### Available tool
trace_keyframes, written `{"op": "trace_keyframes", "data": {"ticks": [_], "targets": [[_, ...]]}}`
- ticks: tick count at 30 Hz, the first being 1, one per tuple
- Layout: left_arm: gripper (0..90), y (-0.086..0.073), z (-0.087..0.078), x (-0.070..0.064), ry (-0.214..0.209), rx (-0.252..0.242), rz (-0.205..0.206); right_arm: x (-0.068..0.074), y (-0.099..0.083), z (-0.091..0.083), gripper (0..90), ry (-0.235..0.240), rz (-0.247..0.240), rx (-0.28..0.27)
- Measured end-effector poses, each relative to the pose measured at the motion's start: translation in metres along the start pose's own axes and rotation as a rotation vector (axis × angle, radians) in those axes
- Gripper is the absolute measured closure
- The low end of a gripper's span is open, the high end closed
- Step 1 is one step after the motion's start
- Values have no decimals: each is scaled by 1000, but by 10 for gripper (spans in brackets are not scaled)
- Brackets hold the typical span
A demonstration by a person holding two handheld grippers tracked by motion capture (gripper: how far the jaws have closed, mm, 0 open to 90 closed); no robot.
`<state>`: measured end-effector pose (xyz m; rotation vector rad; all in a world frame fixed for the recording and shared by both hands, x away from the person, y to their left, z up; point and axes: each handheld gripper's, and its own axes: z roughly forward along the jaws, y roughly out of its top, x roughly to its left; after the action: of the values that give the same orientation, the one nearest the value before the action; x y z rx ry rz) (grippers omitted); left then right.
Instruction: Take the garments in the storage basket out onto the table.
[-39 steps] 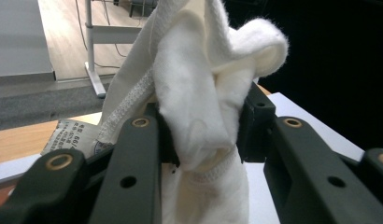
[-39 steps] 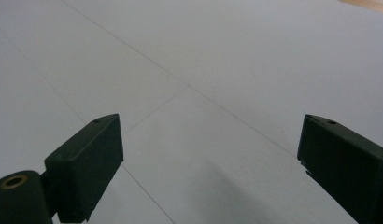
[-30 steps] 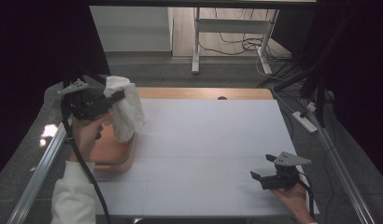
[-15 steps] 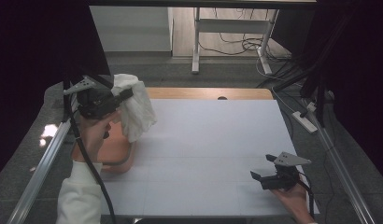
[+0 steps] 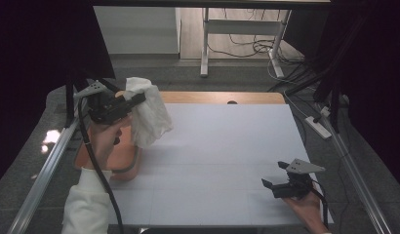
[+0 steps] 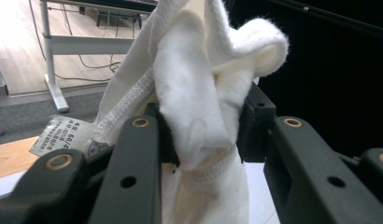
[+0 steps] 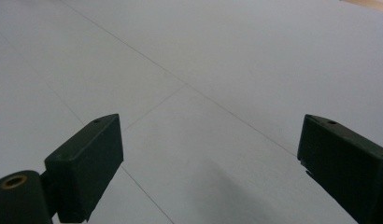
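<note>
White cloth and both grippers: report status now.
Left gripper shut on white cloth, lifted above orange tray. Right gripper open, low over white table. Nothing in the way.

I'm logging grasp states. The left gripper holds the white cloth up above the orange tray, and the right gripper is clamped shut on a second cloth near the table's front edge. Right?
Not quite. The right gripper holds nothing: the right gripper view shows its jaws wide apart over the bare white table. The rest stands: the left gripper is shut on the white cloth, lifted above the orange tray.
</note>
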<state>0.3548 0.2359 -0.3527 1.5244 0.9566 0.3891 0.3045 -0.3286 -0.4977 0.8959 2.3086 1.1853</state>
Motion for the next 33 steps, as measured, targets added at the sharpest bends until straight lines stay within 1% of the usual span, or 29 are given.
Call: {"op": "trace_keyframes", "data": {"ticks": [4, 9, 17, 29, 33], "targets": [[662, 1, 2, -5, -14, 1, 9, 0, 0, 0, 67, -1, 0, -1], [662, 0, 5, -8, -30, -3, 1, 0, 0, 0, 67, 1, 2, -3], [662, 1, 11, -14, -55, -3, 2, -1, 0, 0, 67, -1, 2, -3], [662, 0, 25, -27, -92, 3, 4, -1, -1, -1, 67, -5, 2, 0], [662, -1, 30, -33, -105, 9, 13, -1, -1, -1, 67, -6, 2, 0]]}}
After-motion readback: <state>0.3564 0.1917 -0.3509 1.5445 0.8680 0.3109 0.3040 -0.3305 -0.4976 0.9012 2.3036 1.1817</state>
